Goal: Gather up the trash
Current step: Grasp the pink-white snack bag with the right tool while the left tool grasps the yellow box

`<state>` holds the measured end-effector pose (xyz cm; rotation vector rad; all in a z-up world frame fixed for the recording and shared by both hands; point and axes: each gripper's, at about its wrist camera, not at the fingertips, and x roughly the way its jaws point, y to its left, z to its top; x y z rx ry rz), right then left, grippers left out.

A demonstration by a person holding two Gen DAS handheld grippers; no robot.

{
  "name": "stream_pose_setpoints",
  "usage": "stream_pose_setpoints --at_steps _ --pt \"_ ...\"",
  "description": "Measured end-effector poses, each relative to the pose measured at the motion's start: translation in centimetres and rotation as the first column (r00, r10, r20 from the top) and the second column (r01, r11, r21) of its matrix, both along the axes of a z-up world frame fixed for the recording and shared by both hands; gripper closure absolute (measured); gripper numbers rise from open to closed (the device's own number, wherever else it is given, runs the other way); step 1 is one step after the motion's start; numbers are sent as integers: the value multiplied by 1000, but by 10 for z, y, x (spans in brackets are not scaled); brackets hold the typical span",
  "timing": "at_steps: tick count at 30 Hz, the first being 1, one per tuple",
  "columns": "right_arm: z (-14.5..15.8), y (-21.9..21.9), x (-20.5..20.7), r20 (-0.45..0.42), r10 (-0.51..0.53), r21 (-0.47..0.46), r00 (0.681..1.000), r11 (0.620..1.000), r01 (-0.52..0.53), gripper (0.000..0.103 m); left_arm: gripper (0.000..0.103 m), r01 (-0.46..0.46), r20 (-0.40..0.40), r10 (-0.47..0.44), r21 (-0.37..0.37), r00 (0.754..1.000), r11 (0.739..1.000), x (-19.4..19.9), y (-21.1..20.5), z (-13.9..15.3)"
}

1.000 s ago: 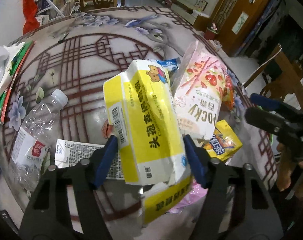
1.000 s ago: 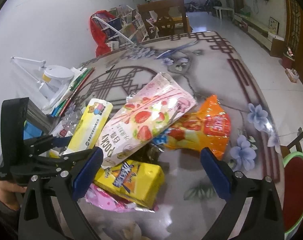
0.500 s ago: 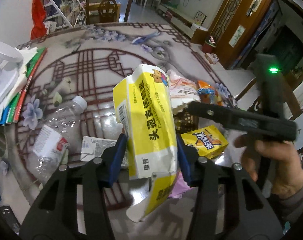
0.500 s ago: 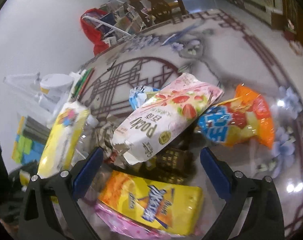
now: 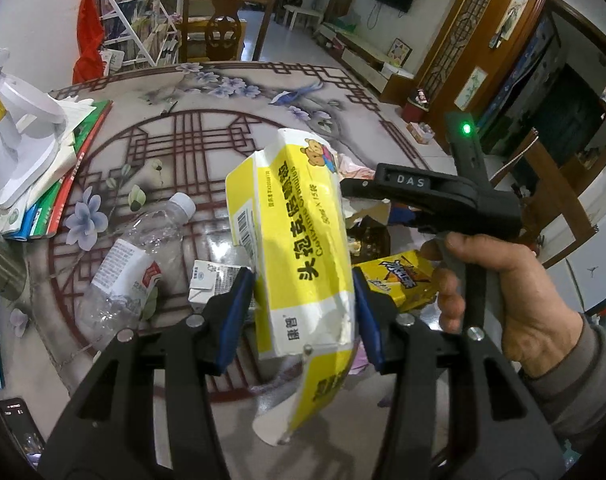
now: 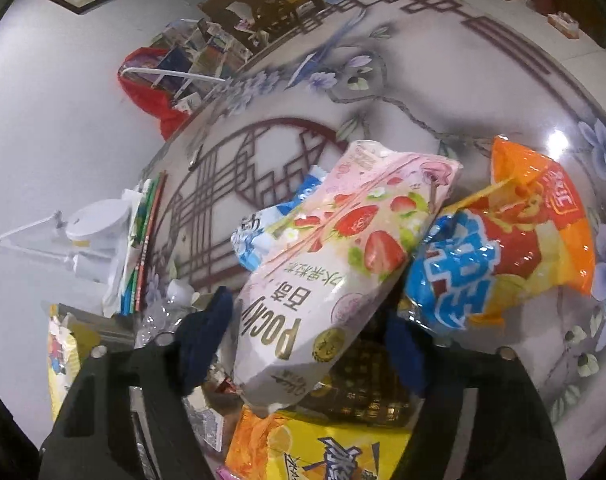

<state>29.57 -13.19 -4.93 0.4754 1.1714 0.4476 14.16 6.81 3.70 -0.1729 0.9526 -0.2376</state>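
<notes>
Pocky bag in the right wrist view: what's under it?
Under the Pocky bag a dark gold-printed wrapper shows, with a blue-and-white packet behind and the yellow pack in front. The bag hides whatever else lies beneath its middle.

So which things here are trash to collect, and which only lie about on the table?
Trash:
- yellow box, clamped in the left gripper
- Pocky bag, between the fingers of the right gripper
- orange bag
- yellow carton
- bottle
- small white carton

Lying about:
- books
- white lamp
</notes>
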Motion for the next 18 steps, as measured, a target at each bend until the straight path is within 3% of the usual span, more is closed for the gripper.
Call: stream_pose_setpoints --at_steps 4,9,18 --pt "8 4 -3 35 34 -22 999 999 -33 66 55 -13 1 13 6 1000 1000 -1 1 -3" --pt "21 11 -17 99 114 -70 989 992 -107 69 55 -35 3 35 8 999 999 -2 3 -5" --pt "74 4 -81 295 239 -222 925 959 -177 69 55 -51 38 50 5 998 999 -14 -7 9"
